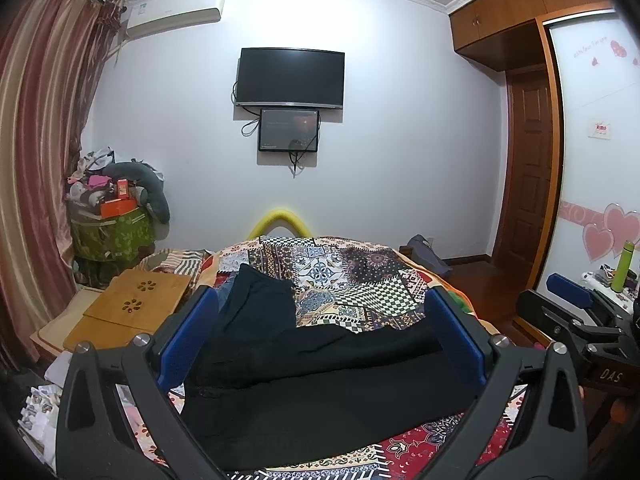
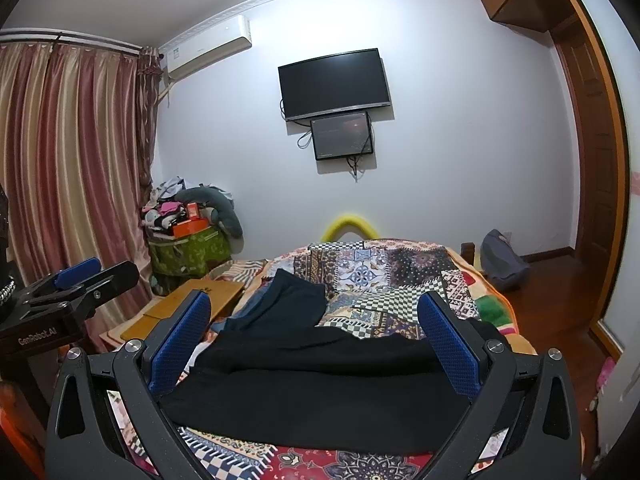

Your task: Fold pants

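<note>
Black pants on the patchwork bed, both tools open above them

The pants point(image 1: 320, 380) lie crumpled across the near part of the bed point(image 1: 360, 276), one leg trailing toward a wooden board point(image 1: 136, 300); the left tool point(image 1: 322, 320) and right tool point(image 2: 314, 320) hover with jaws apart, holding nothing; the cloth looks soft, limp and light, likely to sag and bunch; best pinched at the waistband or hem corners.
</note>
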### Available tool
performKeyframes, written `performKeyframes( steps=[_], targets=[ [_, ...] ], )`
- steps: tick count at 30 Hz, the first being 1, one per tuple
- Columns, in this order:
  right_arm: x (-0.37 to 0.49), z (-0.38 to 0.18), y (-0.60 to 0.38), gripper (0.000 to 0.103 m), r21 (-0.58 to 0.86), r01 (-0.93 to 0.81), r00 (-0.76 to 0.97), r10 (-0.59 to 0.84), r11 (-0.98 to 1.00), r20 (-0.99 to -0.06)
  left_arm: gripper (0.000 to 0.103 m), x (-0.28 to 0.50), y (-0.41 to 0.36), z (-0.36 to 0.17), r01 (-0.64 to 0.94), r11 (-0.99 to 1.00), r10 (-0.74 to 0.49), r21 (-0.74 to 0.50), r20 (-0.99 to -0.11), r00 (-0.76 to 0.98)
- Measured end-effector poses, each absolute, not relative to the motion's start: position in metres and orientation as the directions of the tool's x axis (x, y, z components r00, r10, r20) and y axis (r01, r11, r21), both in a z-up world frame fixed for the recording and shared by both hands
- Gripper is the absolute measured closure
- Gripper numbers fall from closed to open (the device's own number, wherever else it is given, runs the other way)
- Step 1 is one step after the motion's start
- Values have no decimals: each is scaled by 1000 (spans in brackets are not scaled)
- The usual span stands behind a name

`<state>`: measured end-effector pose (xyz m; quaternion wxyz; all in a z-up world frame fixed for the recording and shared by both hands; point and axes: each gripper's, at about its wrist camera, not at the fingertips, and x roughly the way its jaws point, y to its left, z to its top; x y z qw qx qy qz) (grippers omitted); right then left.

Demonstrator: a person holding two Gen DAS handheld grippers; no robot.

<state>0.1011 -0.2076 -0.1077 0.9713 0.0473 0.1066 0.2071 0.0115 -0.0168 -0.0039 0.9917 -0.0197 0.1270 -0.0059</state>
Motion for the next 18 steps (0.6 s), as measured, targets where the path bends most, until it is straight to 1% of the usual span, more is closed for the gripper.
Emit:
performKeyframes(
  steps=[18],
  targets=[
    [100, -102, -207, 0, 139, -387, 892, 409, 911, -193, 0, 7, -12, -3, 21, 999, -30, -41, -254, 967]
  ],
)
